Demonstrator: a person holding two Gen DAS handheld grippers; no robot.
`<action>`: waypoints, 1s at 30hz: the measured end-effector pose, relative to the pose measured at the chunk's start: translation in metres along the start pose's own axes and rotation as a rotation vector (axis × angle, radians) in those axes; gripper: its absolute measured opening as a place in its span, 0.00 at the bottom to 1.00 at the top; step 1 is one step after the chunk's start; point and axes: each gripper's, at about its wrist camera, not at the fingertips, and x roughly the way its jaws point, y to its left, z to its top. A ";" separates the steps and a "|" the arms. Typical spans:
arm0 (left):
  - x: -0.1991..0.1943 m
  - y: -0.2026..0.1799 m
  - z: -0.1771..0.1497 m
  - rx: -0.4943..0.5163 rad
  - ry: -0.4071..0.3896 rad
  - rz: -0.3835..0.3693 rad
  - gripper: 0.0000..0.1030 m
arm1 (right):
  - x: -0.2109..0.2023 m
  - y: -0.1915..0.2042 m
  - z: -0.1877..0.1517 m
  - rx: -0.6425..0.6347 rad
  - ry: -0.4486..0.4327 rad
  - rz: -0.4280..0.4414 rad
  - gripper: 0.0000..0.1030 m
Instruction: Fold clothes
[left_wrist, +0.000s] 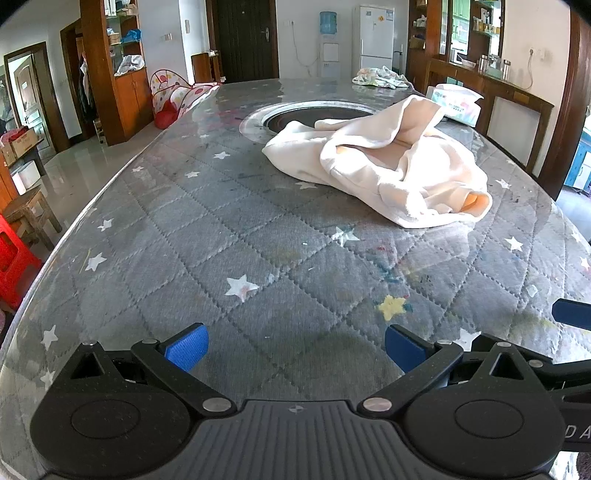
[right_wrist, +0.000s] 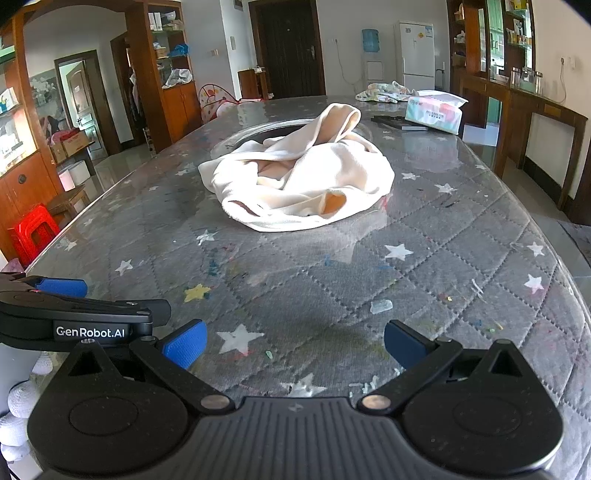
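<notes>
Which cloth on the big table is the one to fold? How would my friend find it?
Look at the long grey star-patterned table, and find the round ring set into its middle. The crumpled cream garment lies heaped on the ring's near edge. Unlike the small patterned cloth at the far end beside the tissue pack, it is plain, big and pale.

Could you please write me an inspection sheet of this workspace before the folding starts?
Surface: table with a grey quilted star-print cover, paint-stained, a round inset near its middle.
Job's things: cream garment crumpled in a heap, unfolded, partly over the inset.
Clutter: tissue pack, a dark flat item beside it, patterned cloth at the far end.
Grippers: left gripper and right gripper both open, empty, short of the garment.
Cables: one cord on the far wall by the water dispenser.
Surroundings: fridge, dark door, wooden shelves, red stool.
</notes>
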 end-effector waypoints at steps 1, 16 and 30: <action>0.000 0.000 0.001 0.001 0.000 0.000 1.00 | 0.000 0.000 0.000 0.000 0.000 0.000 1.00; 0.014 -0.002 0.021 0.019 0.003 -0.001 1.00 | 0.016 -0.004 0.019 -0.024 0.008 -0.002 1.00; 0.030 -0.001 0.072 0.024 -0.067 0.021 1.00 | 0.034 -0.037 0.069 0.018 -0.020 -0.009 0.99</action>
